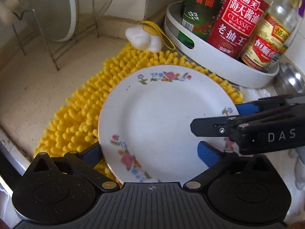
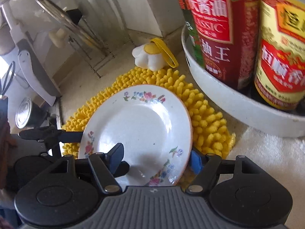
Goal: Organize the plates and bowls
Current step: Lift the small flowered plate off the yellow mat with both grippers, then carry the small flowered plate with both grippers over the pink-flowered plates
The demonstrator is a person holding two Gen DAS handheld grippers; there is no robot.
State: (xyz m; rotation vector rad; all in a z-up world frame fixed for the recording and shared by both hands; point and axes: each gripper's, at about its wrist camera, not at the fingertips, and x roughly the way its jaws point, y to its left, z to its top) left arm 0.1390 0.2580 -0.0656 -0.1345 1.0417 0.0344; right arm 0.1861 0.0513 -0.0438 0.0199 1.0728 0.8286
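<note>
A white plate with flower prints [image 1: 156, 118] rests tilted over a yellow chenille mat [image 1: 80, 114]; it also shows in the right wrist view [image 2: 141, 131]. My left gripper [image 1: 150, 152] is open, its jaws straddling the plate's near edge, one below the rim and one above. My right gripper [image 2: 156, 156] is open around the plate's right edge, one finger over the plate, one under the rim; it also shows in the left wrist view [image 1: 219, 118]. Whether either one bears the plate's weight I cannot tell.
A white round tray [image 1: 219, 64] with sauce bottles [image 1: 238, 19] stands at the back right. A wire rack [image 1: 47, 43] holding a glass lid [image 1: 53, 9] stands back left. A white-and-yellow sponge [image 1: 143, 36] lies behind the mat. A white towel [image 2: 266, 152] lies at right.
</note>
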